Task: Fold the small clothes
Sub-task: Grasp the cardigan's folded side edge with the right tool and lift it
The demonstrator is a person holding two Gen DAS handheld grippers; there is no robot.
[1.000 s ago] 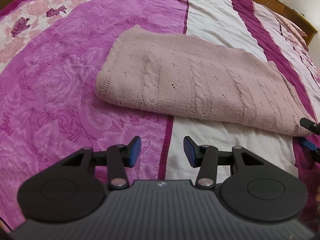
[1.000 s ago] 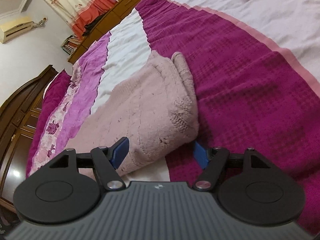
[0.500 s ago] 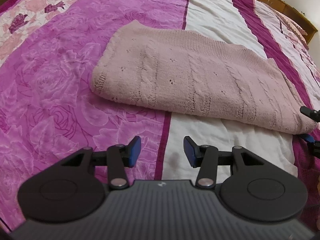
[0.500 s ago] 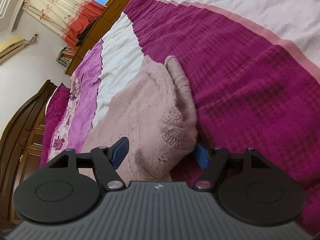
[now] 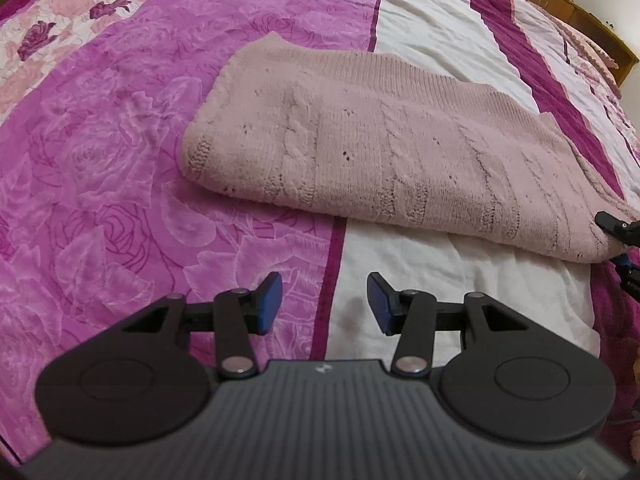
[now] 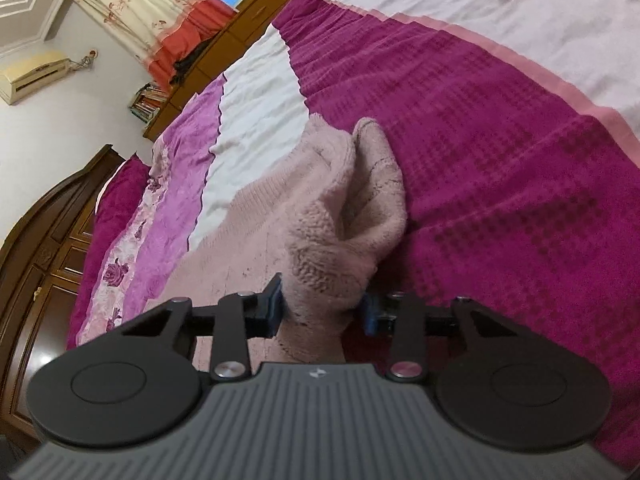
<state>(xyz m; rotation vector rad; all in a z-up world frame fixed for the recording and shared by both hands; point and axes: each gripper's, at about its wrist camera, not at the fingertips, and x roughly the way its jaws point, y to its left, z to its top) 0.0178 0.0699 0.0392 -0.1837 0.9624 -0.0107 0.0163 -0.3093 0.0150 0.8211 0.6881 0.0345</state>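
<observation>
**knitfan:** so where's the sweater at right now?

**umi_guy:** The pink knit sweater (image 5: 400,148) is folded into a long flat slab lying on the bedspread (image 5: 100,160), straddling the dark stripe where the purple rose print meets the white band. Everything below is relative to the sweater.

**knitfan:** and the grippers?

**umi_guy:** The right gripper (image 6: 322,308) is at the sweater's near right corner. Its jaws have just been closing, and the bunched-up corner sits between them with both blue pads pressed into the knit, so it's clamped on. From the left wrist camera you can only see the tips of that gripper (image 5: 618,240) poking in at the sweater's right end.

**knitfan:** left one doing anything?

**umi_guy:** Nope. The left gripper (image 5: 324,302) hangs over the bedspread on the near side of the sweater's long edge, clear of it, not touching the knit. Fingers are apart with nothing between them, just the stripe underneath.

**knitfan:** anything else in shot?

**umi_guy:** Beyond the sweater's far end, the right camera catches a wooden headboard (image 6: 48,240), curtains (image 6: 152,12) and an air conditioner (image 6: 34,74) on the wall.
</observation>
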